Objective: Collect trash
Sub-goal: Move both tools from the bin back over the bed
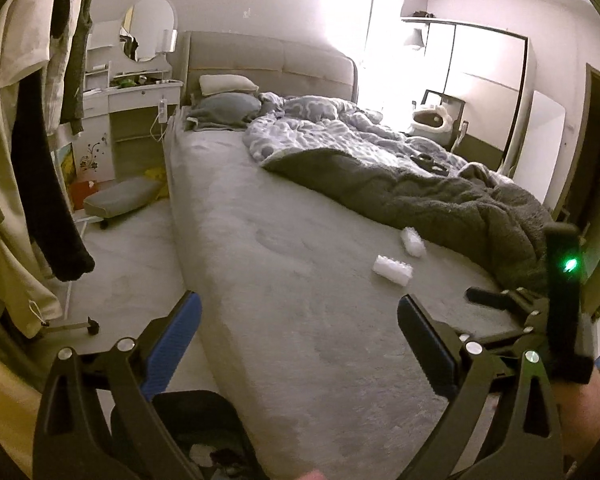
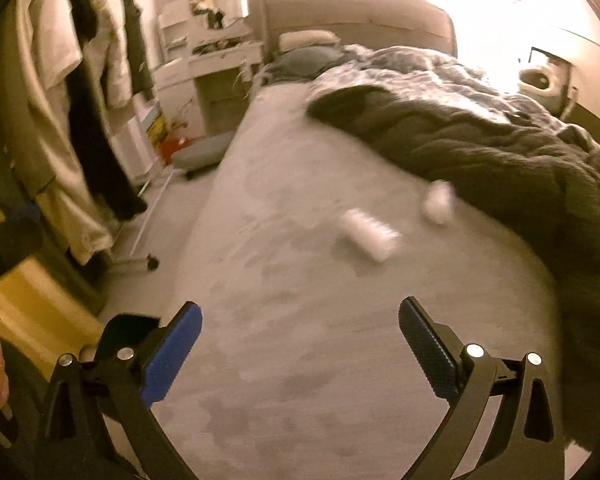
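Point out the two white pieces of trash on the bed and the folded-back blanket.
Near white trash piece (image 1: pixel 392 271), left wrist view, its top face.
Far white trash piece (image 1: pixel 413 241), left wrist view, its middle.
Blanket (image 1: pixel 440 200), left wrist view, its dark fuzzy underside.

Bed (image 1: pixel 284 264): you face its bare grey sheet, running away from you to a padded headboard (image 1: pixel 268 60).
Duvet (image 1: pixel 380 160): you see it rumpled over the right half.
Pillows (image 1: pixel 228 84): stacked at the head.
Dressing table (image 1: pixel 140 88): left of the headboard, with an oval mirror (image 1: pixel 150 28).
Hanging clothes (image 1: pixel 40 100): on your left.
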`<move>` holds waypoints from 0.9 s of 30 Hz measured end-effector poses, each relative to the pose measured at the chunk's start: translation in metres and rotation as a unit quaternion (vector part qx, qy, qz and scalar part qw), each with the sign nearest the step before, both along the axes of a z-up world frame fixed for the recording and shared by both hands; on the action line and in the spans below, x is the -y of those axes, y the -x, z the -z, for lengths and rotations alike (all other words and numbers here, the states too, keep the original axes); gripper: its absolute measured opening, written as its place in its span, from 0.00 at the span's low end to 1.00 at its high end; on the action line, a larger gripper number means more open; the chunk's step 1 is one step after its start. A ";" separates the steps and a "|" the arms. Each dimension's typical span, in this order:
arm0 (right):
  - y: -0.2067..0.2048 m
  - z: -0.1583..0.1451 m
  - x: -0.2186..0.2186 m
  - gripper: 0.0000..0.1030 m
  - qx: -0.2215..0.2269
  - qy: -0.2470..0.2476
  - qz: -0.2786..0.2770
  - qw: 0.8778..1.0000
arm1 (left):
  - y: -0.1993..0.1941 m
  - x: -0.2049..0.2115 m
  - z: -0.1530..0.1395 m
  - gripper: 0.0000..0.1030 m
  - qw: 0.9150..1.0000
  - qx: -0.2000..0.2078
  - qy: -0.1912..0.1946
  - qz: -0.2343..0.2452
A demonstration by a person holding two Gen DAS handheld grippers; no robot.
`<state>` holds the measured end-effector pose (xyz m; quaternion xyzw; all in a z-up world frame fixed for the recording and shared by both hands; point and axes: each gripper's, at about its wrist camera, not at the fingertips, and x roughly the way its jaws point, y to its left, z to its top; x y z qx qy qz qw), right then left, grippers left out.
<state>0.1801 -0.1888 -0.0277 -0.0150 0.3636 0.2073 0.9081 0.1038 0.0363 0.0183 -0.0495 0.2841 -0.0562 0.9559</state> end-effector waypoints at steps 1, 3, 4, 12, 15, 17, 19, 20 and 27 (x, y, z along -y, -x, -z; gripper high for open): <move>-0.002 -0.002 0.007 0.97 0.003 -0.004 0.006 1.000 | -0.002 0.002 0.001 0.97 1.000 -0.003 0.001 0.002; -0.008 -0.004 0.018 0.97 0.003 -0.003 0.020 1.000 | -0.006 0.006 0.001 0.97 1.000 -0.005 0.003 0.006; -0.009 -0.005 0.021 0.97 0.004 -0.002 0.024 1.000 | -0.007 0.009 0.001 0.97 1.000 -0.003 0.002 0.004; -0.025 -0.006 0.060 0.97 0.006 -0.019 0.052 0.998 | -0.013 0.031 0.001 0.97 1.000 0.005 -0.009 0.008; -0.035 -0.008 0.072 0.97 0.008 -0.030 0.064 0.997 | -0.020 0.043 0.003 0.97 1.000 0.002 -0.026 0.014; -0.040 -0.007 0.075 0.97 0.009 -0.031 0.063 0.998 | -0.025 0.050 0.006 0.97 0.999 -0.001 -0.030 0.019; -0.046 -0.007 0.077 0.97 0.012 -0.027 0.061 0.998 | -0.031 0.054 0.009 0.97 0.999 -0.006 -0.032 0.022; -0.049 -0.007 0.078 0.97 0.014 -0.025 0.059 0.998 | -0.034 0.056 0.011 0.97 0.999 -0.009 -0.033 0.023; -0.071 -0.006 0.083 0.97 0.019 -0.028 0.053 0.998 | -0.057 0.069 0.028 0.97 0.998 -0.033 -0.046 0.040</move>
